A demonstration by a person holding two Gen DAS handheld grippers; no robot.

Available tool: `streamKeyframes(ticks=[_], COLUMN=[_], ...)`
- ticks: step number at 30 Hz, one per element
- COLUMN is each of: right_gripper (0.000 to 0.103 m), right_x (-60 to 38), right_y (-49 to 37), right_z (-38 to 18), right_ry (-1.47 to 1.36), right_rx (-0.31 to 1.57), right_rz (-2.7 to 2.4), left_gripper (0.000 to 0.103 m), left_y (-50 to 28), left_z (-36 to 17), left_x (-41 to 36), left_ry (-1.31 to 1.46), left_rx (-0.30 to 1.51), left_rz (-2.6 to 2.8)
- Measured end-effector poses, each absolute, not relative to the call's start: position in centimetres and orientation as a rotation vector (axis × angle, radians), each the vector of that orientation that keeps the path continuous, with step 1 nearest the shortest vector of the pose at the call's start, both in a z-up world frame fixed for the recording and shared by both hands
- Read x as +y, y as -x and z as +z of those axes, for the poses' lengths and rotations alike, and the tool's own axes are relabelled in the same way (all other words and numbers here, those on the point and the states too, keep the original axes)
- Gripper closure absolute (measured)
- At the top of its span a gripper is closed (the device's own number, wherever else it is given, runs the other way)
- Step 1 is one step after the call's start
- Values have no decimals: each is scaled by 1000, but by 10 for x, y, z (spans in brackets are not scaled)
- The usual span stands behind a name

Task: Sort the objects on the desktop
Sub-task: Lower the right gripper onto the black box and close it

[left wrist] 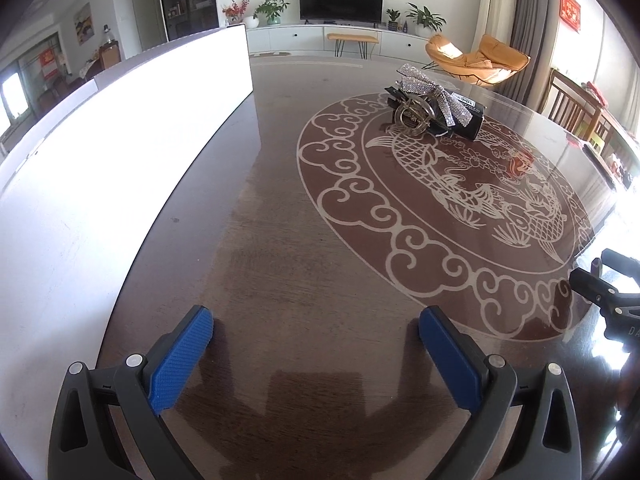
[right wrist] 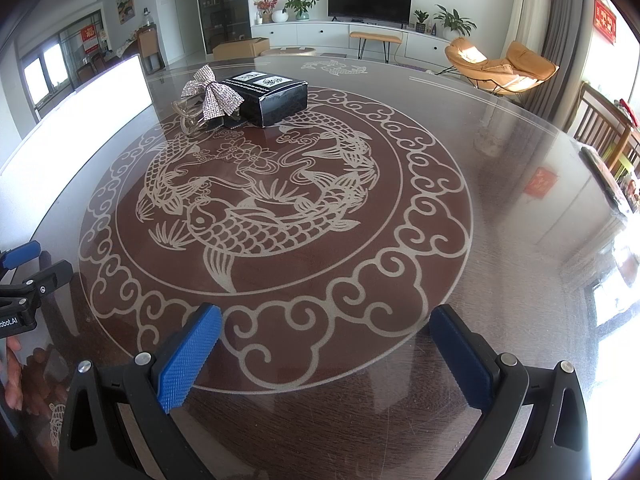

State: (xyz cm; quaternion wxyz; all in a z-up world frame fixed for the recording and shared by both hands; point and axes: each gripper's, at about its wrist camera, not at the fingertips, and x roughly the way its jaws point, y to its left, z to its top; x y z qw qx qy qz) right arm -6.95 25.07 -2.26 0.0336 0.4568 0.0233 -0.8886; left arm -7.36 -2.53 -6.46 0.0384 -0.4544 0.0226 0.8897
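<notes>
Both grippers released: left gripper (left wrist: 316,334), right gripper (right wrist: 326,326) | risk: sparkly bow (right wrist: 214,94), hair claw (right wrist: 191,117), black box (right wrist: 269,96) clustered touching; grabbing one drags neighbours across glossy desk (right wrist: 500,200)

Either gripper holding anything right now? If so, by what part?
Nothing held. The left gripper and right gripper are both open over the table; the bow and box sit untouched.

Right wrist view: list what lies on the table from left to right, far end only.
White box → clear hair claw → rhinestone bow → black box.
</notes>
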Motion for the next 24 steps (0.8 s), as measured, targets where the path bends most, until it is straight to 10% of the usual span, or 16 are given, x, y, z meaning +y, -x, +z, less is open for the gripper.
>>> streamKeyframes(ticks=[24], right_gripper=[5], right_x=[130], right_y=[250], right_z=[18], right_ry=[-1190], right_rx=[319], right_rz=[-2510], left_gripper=[0], left_y=[75], left_z=[-65], left_x=[-25], left_ry=[1393], left_rx=[67], left_rz=[2726])
